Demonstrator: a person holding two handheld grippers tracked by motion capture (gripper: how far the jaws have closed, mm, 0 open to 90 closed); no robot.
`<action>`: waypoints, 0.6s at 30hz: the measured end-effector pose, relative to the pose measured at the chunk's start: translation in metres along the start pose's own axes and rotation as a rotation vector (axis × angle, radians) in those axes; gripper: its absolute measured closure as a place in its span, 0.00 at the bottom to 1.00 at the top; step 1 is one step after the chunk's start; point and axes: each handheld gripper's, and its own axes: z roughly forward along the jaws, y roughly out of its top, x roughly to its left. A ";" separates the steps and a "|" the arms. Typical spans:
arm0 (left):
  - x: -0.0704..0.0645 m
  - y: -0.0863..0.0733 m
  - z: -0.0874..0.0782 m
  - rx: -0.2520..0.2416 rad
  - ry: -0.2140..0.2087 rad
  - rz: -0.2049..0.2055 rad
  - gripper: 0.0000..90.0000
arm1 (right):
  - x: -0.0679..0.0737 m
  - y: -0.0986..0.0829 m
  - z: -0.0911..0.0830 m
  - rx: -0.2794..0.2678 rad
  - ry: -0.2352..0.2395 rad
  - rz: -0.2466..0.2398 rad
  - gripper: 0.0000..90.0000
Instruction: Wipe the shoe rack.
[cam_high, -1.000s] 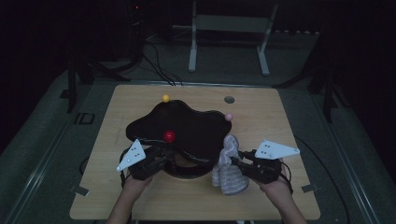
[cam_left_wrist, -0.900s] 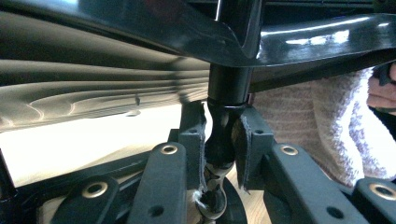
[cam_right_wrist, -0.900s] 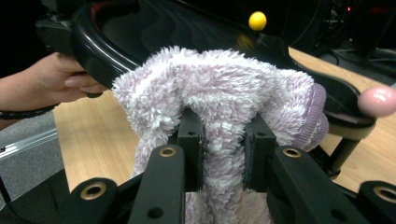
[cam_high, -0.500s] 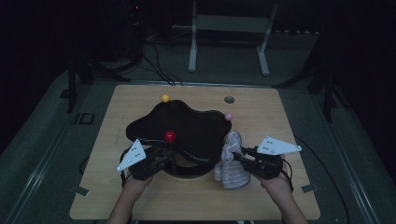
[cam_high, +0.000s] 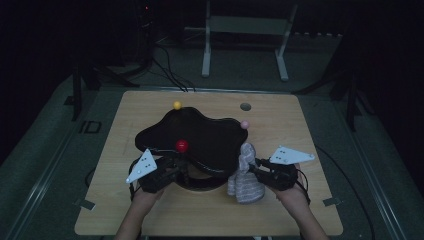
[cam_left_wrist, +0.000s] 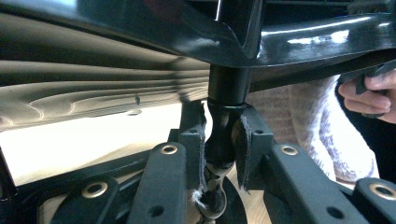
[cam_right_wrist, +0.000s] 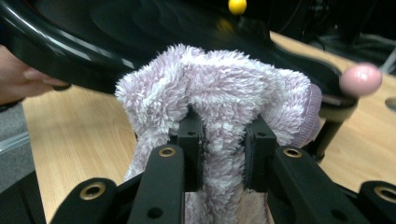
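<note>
**Grippers clamping a black stand and a fluffy sock**

Jaws of the left gripper (cam_left_wrist: 219, 154) are squeezing the upright black post (cam_left_wrist: 227, 100) of a glossy black stand; the pads are pressing the post from both sides just below the stand's wavy top (cam_left_wrist: 140, 28). In the high view the left gripper (cam_high: 172, 172) is sitting at the near left edge of that stand (cam_high: 200, 137), with the person's left hand (cam_high: 145, 192) gripping it from behind.

Jaws of the right gripper (cam_right_wrist: 223, 149) are pinching a fold of a pale lilac fluffy sock (cam_right_wrist: 219, 88), the pile bulging out above and to both sides of the pads. In the high view the right gripper (cam_high: 260, 170) is holding the sock (cam_high: 245, 177) upright beside the stand's near right edge, the sock's lower end resting on the wooden table (cam_high: 310, 130), and the right hand (cam_high: 290, 192) is coming in from the bottom.

Farther out, three balls are sitting on the stand: a red ball (cam_high: 182, 145) near the left gripper, a pink ball (cam_high: 244, 124) at the right rim just behind the sock, and a yellow ball (cam_high: 177, 105) at the far rim. A small round hole (cam_high: 245, 106) is lying in the tabletop beyond the stand.
</note>
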 end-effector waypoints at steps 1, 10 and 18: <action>0.000 0.000 0.000 -0.001 0.000 -0.001 0.84 | 0.000 0.000 0.000 0.000 0.000 0.000 0.82; 0.000 0.000 0.001 0.000 -0.008 0.002 0.84 | -0.005 0.008 0.000 -0.005 -0.018 -0.020 0.81; -0.001 0.000 0.002 0.002 -0.009 0.000 0.84 | -0.012 0.005 0.001 -0.016 -0.020 0.018 0.81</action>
